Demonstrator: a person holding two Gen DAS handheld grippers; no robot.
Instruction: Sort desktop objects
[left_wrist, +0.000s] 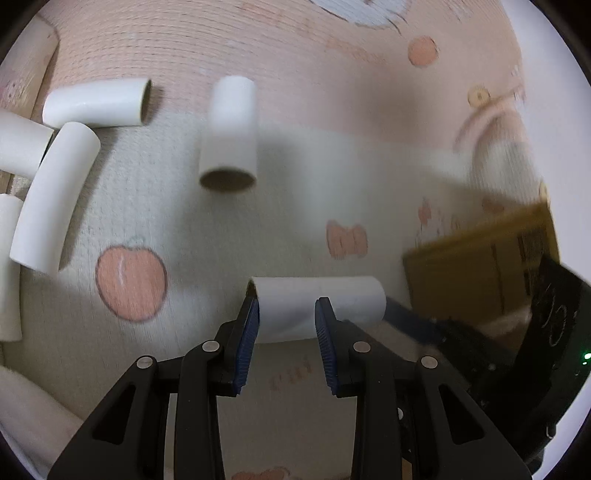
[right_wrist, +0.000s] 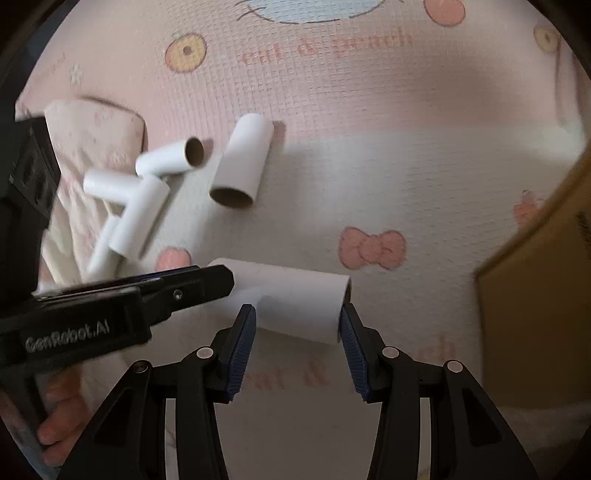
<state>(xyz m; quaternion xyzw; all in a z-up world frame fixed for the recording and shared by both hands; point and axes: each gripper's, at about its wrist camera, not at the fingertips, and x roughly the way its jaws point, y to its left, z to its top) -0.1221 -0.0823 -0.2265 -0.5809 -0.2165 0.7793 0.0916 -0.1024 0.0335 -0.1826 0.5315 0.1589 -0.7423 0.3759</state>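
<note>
A white cardboard tube hangs crosswise just above the mat. My left gripper is shut on its left part, one pad at the tube's end and the other across its front. In the right wrist view the left gripper reaches in from the left onto that same end. My right gripper is shut on the right part, its right pad against the open end. A kink shows midway along the white shape; I cannot tell whether it is one tube or two end to end. One right finger shows beyond the tube.
A brown cardboard box stands close on the right. One loose white tube lies alone on the peach-print mat. Several more tubes are piled at the left. A hand holds the left gripper.
</note>
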